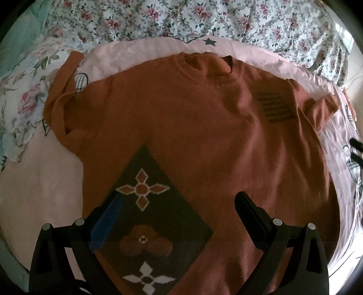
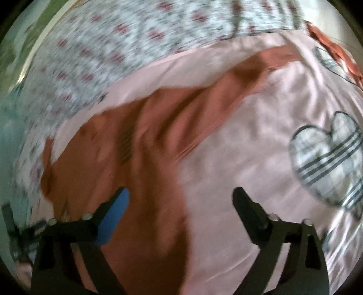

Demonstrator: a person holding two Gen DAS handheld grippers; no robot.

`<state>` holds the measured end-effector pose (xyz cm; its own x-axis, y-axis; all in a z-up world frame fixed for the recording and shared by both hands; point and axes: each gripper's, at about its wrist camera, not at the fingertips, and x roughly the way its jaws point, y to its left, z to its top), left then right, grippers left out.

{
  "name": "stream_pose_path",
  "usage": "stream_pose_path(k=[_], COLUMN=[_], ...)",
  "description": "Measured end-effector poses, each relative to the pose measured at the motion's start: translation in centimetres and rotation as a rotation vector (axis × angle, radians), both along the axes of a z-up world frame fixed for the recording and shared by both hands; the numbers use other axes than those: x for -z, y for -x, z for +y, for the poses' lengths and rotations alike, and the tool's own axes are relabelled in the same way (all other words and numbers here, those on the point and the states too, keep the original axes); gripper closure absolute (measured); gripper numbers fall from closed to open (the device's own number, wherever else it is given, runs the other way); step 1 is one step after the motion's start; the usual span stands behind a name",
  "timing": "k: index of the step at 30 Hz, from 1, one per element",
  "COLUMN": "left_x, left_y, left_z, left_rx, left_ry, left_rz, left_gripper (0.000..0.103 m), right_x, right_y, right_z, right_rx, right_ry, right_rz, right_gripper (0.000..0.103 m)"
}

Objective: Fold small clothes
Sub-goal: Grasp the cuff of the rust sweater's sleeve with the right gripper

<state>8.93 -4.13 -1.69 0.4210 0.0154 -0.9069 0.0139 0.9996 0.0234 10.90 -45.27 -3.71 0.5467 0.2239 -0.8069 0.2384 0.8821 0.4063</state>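
Nearest the left gripper, its jaws stand wide apart and hold nothing, hanging just above the lower front of an orange sweater. Between and below the fingers lies the sweater's dark diamond patch with flower motifs. Beyond the fingertips the sweater spreads flat, front up, on a pink sheet, neckline at the far end, a small striped patch to the right of the chest, one sleeve out to the left. Past the sheet lies floral bedding.

The right gripper is also spread wide and empty, over the sweater's side edge. A sleeve runs away ahead and to the right. Right of the fingers, a plaid heart print marks the sheet. This view is blurred.

No containers show.
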Motion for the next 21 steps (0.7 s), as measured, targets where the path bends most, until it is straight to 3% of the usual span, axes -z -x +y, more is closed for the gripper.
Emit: stream_pose_path(k=[12,21], left_x=[2.3,4.0], left_y=[-3.8,-5.7], left_z=[-2.1,-3.6], left_rx=[-0.049,-0.082], left_ry=[-0.011,-0.017], left_rz=[0.081,0.128], left_gripper=[0.004,0.004], right_x=[2.5,5.7], right_y=[-9.6,-16.3], right_z=[-17.3,-24.3], right_rx=[0.362,0.481], right_ry=[-0.038,-0.103], right_rz=[0.005,0.009], right_gripper=[0.045,0.047])
